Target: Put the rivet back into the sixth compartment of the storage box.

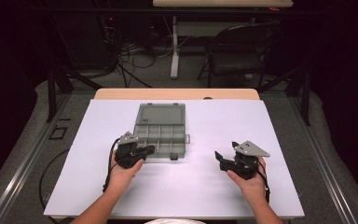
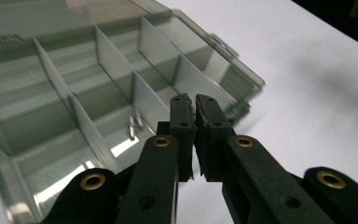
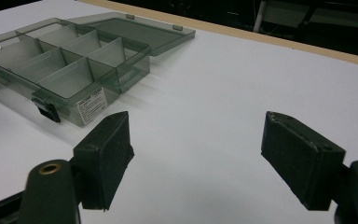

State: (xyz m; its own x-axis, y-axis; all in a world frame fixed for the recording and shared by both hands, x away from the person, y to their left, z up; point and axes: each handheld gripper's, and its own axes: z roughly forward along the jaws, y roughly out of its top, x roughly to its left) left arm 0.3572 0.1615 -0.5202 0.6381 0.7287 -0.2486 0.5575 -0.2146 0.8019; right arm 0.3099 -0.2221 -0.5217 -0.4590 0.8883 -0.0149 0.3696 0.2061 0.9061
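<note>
High view: open box (image 1: 161, 135) mid worktop (image 1: 214, 186). Left claw (image 1: 150, 149) pressed together at near edge, maybe pinching nothing. Right claw (image 1: 221, 158) spread, apart. Risk: bump slides box.

The organiser box (image 1: 161, 132) in the middle of the high view looks like smoke-tinted clear plastic, smooth and glossy, with a paper label (image 3: 91, 104) on one end wall. Beneath it the sheet (image 1: 205, 186) covering the table is matt white, and a pale wood edge (image 1: 177, 93) shows along the top. Both grippers have matt black plastic arms; brass-coloured rivets (image 2: 92, 181) shine at lower left, and the pads (image 3: 103, 154) look rough, chipped.
</note>
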